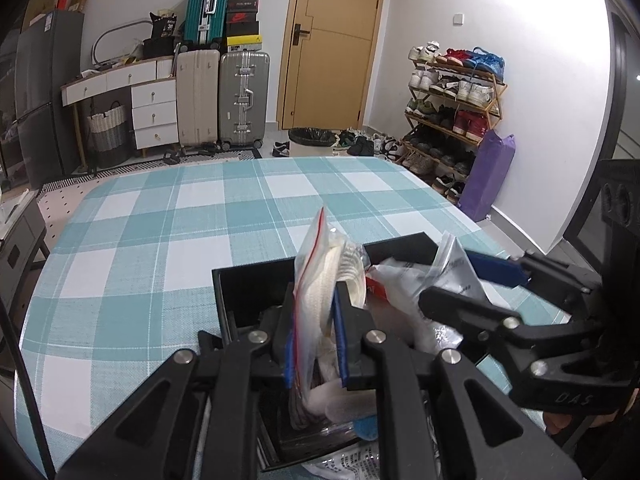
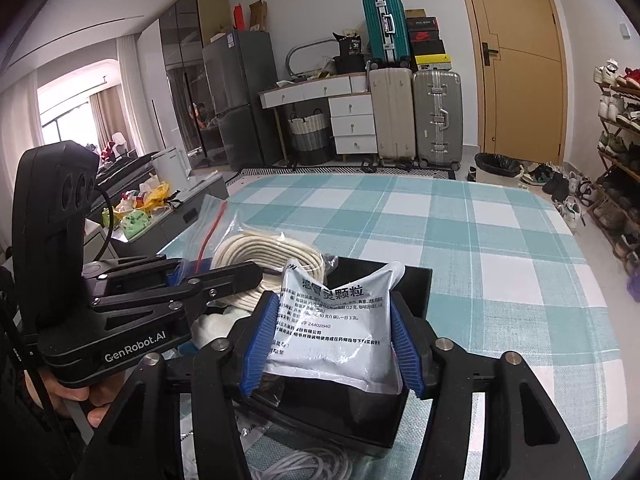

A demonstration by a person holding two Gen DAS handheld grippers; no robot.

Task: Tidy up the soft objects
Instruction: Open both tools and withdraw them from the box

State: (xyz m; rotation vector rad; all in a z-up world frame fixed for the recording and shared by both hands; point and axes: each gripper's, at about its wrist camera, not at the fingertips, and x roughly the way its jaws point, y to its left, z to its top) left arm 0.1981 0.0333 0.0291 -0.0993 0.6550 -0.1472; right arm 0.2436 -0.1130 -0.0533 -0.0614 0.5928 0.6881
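A black open box sits on the checked tablecloth. My left gripper is shut on a clear zip bag of coiled cream rope, held upright over the box's left part; the bag also shows in the right wrist view. My right gripper is shut on a silver-white medicine sachet with printed text, held over the box's right part; the sachet also shows in the left wrist view. The two grippers are side by side, close together.
A teal and white checked tablecloth covers the table. More sachets and white cable lie at the near edge. Suitcases, drawers, a door and a shoe rack stand beyond the table.
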